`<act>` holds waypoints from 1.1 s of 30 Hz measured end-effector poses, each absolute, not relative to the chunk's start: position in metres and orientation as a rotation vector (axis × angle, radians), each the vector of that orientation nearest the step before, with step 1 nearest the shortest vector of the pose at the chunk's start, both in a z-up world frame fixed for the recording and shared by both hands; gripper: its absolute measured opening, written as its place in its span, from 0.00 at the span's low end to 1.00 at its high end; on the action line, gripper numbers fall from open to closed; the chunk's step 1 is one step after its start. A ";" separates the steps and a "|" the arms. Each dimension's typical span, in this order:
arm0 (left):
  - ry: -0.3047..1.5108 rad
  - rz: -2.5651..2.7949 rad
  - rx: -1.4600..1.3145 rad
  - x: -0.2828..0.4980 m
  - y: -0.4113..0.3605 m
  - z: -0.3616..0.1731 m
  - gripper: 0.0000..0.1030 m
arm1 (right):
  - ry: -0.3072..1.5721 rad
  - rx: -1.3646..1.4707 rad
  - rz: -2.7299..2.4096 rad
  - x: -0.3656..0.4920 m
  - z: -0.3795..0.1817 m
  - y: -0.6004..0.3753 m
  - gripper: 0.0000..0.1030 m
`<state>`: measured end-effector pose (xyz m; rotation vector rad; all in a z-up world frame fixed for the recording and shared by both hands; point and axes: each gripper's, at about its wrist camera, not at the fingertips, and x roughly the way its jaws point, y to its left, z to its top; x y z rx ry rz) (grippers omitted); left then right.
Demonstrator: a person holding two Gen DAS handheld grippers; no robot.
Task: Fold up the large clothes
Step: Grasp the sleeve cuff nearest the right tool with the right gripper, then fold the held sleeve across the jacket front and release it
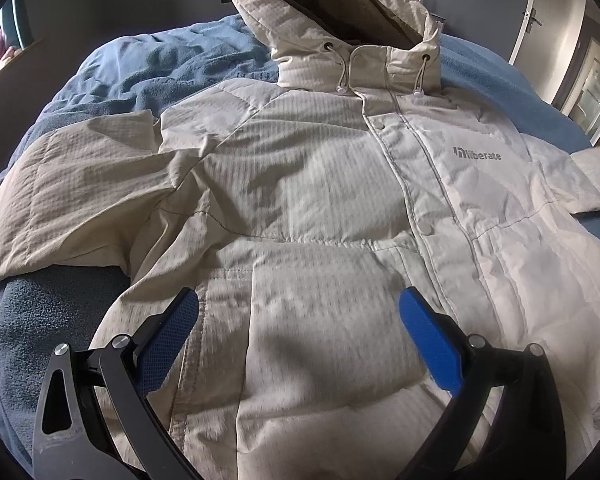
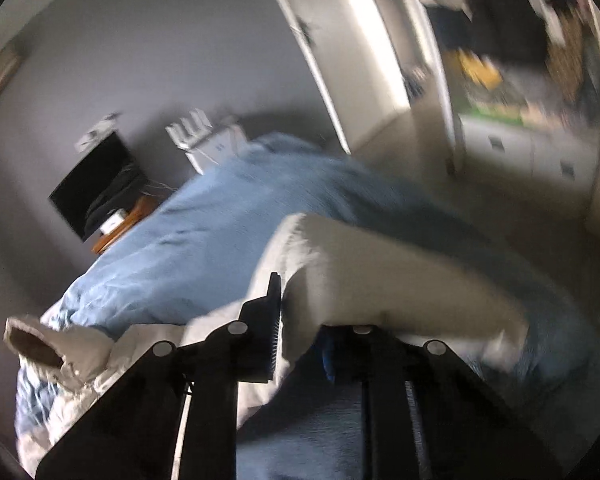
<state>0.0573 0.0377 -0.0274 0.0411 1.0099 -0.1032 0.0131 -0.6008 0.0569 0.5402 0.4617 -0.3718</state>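
A white hooded puffer jacket (image 1: 320, 184) lies front up on a blue blanket (image 1: 140, 68), hood toward the far side, both sleeves spread out. My left gripper (image 1: 296, 312) is open and empty, hovering over the jacket's lower front with blue pads (image 1: 428, 332) either side of the pocket area. In the blurred right wrist view my right gripper (image 2: 300, 320) is shut on the jacket's sleeve (image 2: 380, 272), which is lifted above the bed; the hood (image 2: 40, 344) shows at lower left.
The bed's blue blanket (image 2: 220, 232) fills most of both views. A dark screen (image 2: 96, 184) on a wooden stand and a white unit (image 2: 212, 148) stand by the grey wall. A white door (image 1: 540, 12) and cabinets (image 2: 520, 148) lie beyond the bed.
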 end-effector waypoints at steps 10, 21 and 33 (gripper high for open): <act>0.976 -0.092 0.004 0.053 0.045 -0.023 0.94 | 0.352 0.335 -0.076 0.016 0.160 -0.468 0.14; 0.968 -0.102 0.003 0.052 0.046 -0.025 0.94 | 0.479 0.218 0.209 0.029 0.137 -0.306 0.14; 0.974 -0.115 -0.010 0.054 0.046 -0.028 0.94 | 0.755 0.041 0.375 0.027 0.020 -0.222 0.14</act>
